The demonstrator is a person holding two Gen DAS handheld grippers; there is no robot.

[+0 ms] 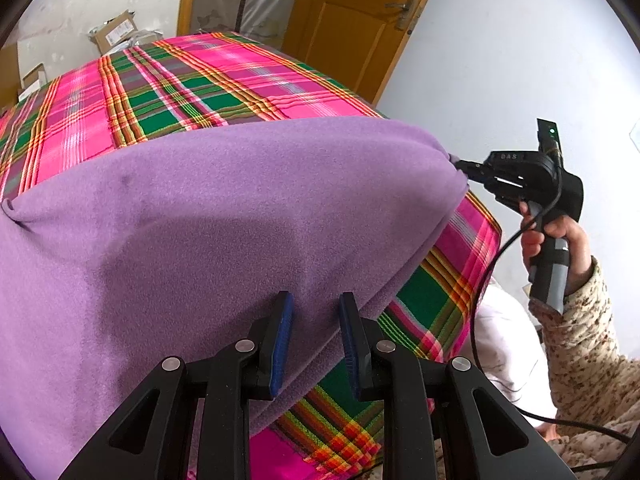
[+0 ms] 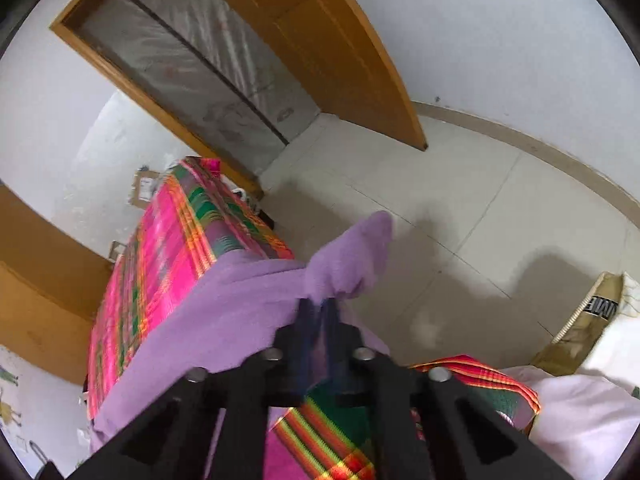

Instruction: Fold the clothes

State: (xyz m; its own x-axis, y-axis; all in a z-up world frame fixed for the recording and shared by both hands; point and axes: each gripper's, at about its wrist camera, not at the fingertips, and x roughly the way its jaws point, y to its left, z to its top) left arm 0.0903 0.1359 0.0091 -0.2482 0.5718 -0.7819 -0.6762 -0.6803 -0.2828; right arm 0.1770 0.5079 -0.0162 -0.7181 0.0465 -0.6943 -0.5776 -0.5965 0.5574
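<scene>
One fuzzy purple fleece garment [image 1: 224, 216] drapes a plaid-covered table [image 1: 168, 92]; right gripper [image 2: 320, 304] pinches its corner, left gripper [image 1: 314, 312] fingers stand apart.

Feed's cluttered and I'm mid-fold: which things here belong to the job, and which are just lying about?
Job:
- purple cloth, spread over the plaid cover
- right tongs, shut on its corner
- left tongs, open over its near edge

Lying about:
- plaid cover
- cardboard boxes
- wooden door
- white fabric
- paper bag
</scene>
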